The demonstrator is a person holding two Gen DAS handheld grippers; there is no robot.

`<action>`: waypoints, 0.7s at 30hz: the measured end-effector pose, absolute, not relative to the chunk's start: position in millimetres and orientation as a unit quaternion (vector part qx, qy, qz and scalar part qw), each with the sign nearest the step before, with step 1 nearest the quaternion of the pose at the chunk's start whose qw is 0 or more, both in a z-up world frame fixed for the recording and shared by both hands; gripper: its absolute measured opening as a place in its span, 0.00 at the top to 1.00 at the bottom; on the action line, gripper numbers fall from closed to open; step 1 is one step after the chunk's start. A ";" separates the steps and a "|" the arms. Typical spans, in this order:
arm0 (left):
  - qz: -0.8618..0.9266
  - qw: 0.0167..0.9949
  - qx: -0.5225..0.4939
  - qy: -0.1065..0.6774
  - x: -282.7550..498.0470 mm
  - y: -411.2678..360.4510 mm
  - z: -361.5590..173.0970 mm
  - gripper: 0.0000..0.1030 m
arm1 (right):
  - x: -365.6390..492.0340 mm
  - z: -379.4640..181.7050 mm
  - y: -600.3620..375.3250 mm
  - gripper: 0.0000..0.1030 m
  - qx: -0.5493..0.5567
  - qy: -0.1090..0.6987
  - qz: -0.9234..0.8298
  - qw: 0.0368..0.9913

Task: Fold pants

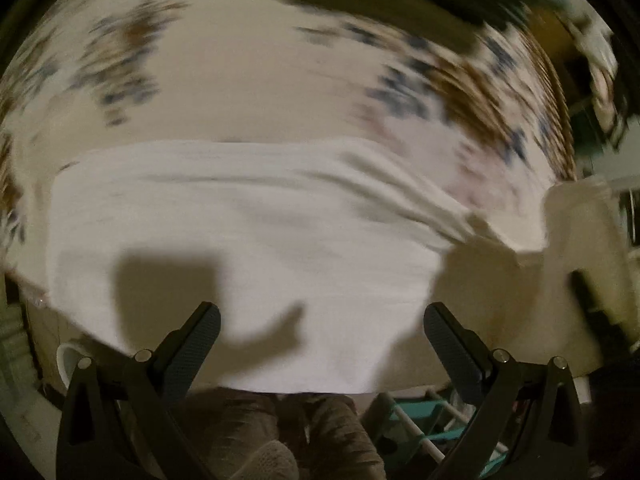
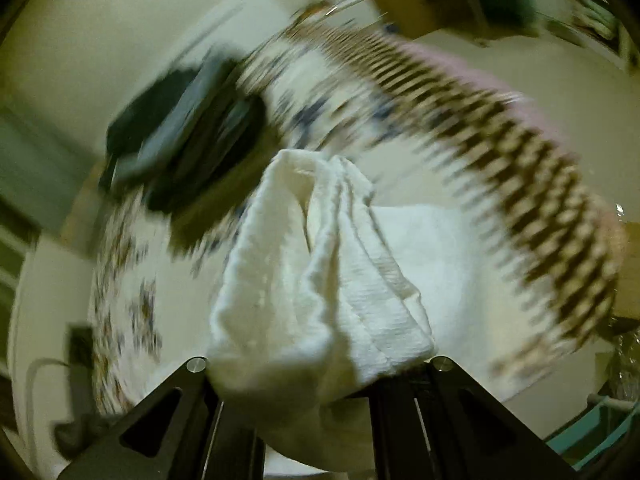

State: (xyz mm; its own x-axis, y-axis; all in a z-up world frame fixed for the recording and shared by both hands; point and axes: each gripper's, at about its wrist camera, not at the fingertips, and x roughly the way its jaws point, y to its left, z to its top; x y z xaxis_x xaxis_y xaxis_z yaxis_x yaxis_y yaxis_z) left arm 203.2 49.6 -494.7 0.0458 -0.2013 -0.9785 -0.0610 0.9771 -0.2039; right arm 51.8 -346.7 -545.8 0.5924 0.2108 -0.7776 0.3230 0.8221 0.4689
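The white pants (image 1: 248, 240) lie spread across a patterned tablecloth (image 1: 224, 60) in the left wrist view. My left gripper (image 1: 322, 320) is open and empty, its black fingers (image 1: 196, 340) hovering just above the near part of the cloth. One end of the pants is pulled up to the right toward the right gripper (image 1: 576, 224). In the right wrist view the white pants (image 2: 320, 272) are bunched and draped over my right gripper (image 2: 320, 376), which is shut on them; its fingertips are hidden by the fabric. Both views are motion-blurred.
A dark folded garment (image 2: 188, 140) lies on the tablecloth (image 2: 520, 184) beyond the pants. A teal and white rack (image 1: 424, 428) stands below the table's near edge. The person's legs (image 1: 280, 432) show under the left gripper.
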 end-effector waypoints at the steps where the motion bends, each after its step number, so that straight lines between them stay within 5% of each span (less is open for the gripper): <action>1: -0.036 0.718 -0.109 0.687 202.2 75.8 -496.1 0.00 | 54.8 -554.2 -325.6 0.92 0.284 0.460 -0.025 0.841; 6: 0.007 0.721 -0.141 0.678 195.4 151.1 -508.7 0.00 | 72.5 -623.7 -200.6 0.91 0.197 0.552 0.026 0.810; 8: 0.015 0.723 -0.150 0.674 195.2 168.5 -510.4 0.00 | 76.8 -649.6 -172.5 0.75 0.169 0.593 0.042 0.786; 10: 0.015 0.724 -0.161 0.671 196.0 178.9 -510.2 0.00 | 77.0 -663.2 -161.3 0.39 0.179 0.622 0.074 0.759; 15: -0.025 0.720 -0.187 0.668 205.1 156.4 -516.7 0.00 | 60.0 -626.9 -180.0 0.28 0.206 0.603 0.113 0.762; 21: -0.066 0.704 -0.196 0.679 219.2 100.1 -547.1 0.00 | 39.2 -613.6 -265.2 0.28 0.208 0.608 0.014 0.766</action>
